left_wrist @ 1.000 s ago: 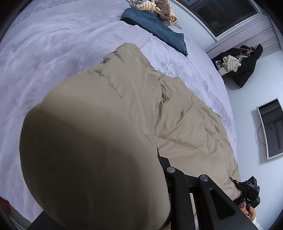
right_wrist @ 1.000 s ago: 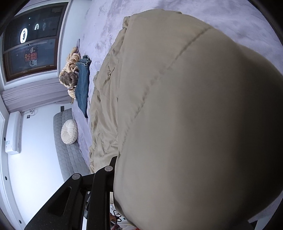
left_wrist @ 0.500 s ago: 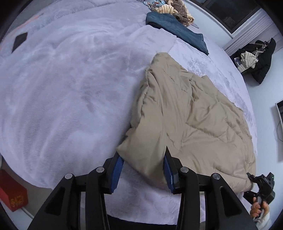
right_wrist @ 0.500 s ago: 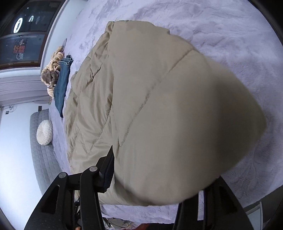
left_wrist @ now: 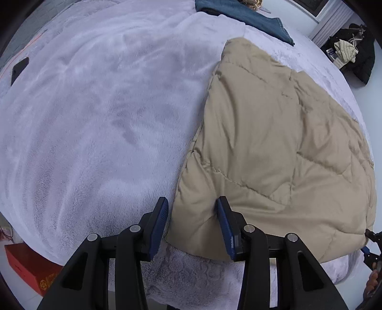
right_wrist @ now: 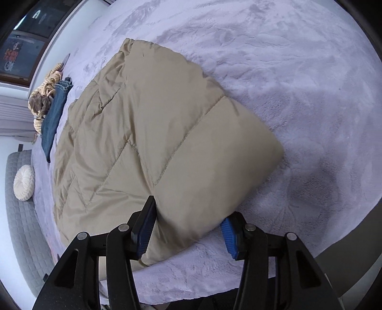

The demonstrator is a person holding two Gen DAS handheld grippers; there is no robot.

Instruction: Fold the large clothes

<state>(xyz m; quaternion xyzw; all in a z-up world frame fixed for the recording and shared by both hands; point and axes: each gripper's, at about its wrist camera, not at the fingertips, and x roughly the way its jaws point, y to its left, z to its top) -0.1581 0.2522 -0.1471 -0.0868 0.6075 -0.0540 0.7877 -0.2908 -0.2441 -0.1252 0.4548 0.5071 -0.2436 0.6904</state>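
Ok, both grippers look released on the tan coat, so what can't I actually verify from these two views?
- Layers beneath the tan coat: its top panel hides them in both views.
- Right view: coat corner covers part of the right gripper fingers.
- Left view: jeans cut off by top edge.
- Window signs: too blurred.

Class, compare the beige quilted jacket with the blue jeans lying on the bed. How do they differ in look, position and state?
The beige quilted puffer jacket is bulky and stitched into padded panels; the blue denim jeans lie thin and flat. The jacket lies at the bed's near edge with a corner between each open gripper's fingers, left gripper and right gripper; the jeans lie at the far side, untouched. Both rest on the pale fleece blanket.
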